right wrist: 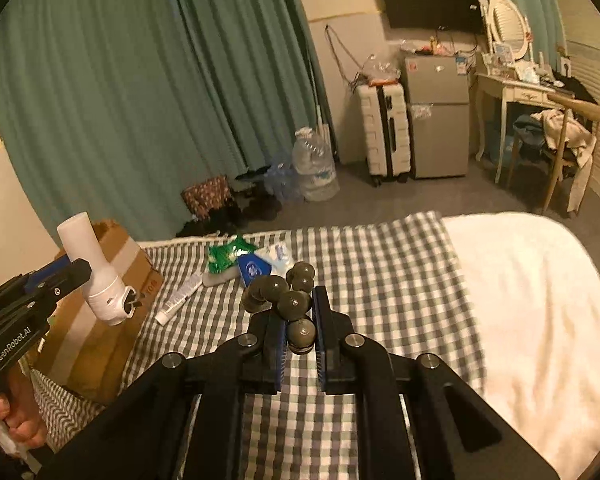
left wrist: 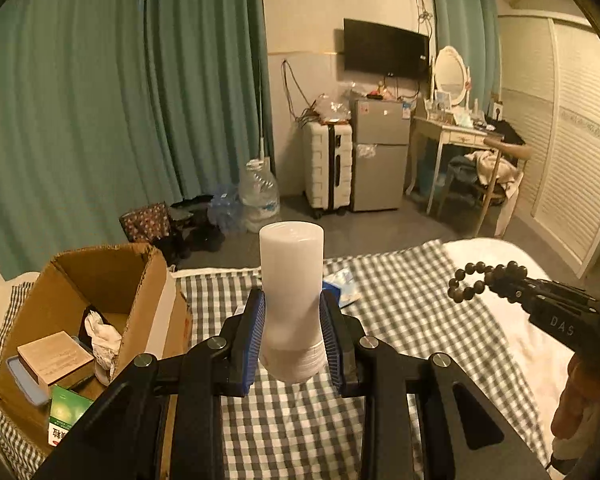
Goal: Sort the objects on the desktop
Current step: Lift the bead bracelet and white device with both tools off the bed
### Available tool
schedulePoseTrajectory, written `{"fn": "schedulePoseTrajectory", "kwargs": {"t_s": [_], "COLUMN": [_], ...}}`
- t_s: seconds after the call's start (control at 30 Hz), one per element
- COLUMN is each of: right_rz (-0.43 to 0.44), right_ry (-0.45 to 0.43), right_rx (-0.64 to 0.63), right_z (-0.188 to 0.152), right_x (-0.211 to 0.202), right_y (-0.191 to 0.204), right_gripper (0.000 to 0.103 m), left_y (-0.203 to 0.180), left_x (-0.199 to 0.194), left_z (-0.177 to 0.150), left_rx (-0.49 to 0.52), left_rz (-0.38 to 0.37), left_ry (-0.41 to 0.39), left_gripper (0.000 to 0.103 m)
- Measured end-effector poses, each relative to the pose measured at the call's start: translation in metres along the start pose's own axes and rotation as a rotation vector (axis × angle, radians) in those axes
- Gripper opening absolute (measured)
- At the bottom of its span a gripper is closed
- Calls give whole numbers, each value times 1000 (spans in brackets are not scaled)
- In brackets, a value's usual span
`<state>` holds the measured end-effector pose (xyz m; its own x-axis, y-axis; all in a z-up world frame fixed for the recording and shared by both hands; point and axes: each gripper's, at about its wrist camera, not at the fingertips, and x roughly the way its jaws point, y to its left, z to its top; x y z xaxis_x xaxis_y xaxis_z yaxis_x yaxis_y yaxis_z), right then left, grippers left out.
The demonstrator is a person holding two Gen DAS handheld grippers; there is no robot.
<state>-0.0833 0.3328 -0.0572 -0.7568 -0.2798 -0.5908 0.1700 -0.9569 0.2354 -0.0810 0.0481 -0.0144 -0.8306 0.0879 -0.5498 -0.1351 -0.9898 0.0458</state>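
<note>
- Bedroom scene: checkered cloth [right wrist: 380, 264] over bed, white blanket [right wrist: 532, 300] at 3 o'clock, green curtains [left wrist: 100, 120] behind.
- Left gripper [left wrist: 292, 340] clamped on white bottle [left wrist: 292, 292], held in the air above the cloth; cardboard box [left wrist: 112, 280] at 9 o'clock of it, already holding small boxes and a crumpled tissue.
- Right gripper [right wrist: 300, 336] closed on dark bead bracelet [right wrist: 288, 300], only one bead pinched between pads, rest of loop bunched above the tips.
- Left on cloth near 12 o'clock in right wrist view: green packet [right wrist: 228, 256], blue packet [right wrist: 256, 268], tube [right wrist: 180, 300] lying beside the box.
- Risk: bracelet slipping out, round bead under a narrow pinch, loop free to swing.
- Risk: bottle tilting or sliding in the pads, grip low near the cap end, most of the body beyond the pads; smooth surface likely slick.
- Risk: bottle clipping the raised box flap on the way in, or the grippers colliding if both head for the box.
- Hidden: box floor mostly blocked by the flap; bottle label unreadable; bracelet clasp or string not visible; white item behind blue packet unclear.
- Cut off: near edge of bed under both grippers.
</note>
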Motion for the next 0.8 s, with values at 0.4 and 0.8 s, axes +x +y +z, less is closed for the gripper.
{"fn": "schedulePoseTrajectory", "kwargs": {"t_s": [0.4,0.8], "right_rz": [1,53], "right_ry": [-117,-177], "right_rx": [47,42], "right_z": [23,32], "right_x": [-68,-72], "right_y": [0,27], "right_gripper": [11,11], "left_y": [-13,22], "left_x": [-43,-57], "left_z": [12,26], "left_rx": [56,12], "left_rz": [-16,57], "left_ry": [-65,-101], "left_gripper": [28,22]}}
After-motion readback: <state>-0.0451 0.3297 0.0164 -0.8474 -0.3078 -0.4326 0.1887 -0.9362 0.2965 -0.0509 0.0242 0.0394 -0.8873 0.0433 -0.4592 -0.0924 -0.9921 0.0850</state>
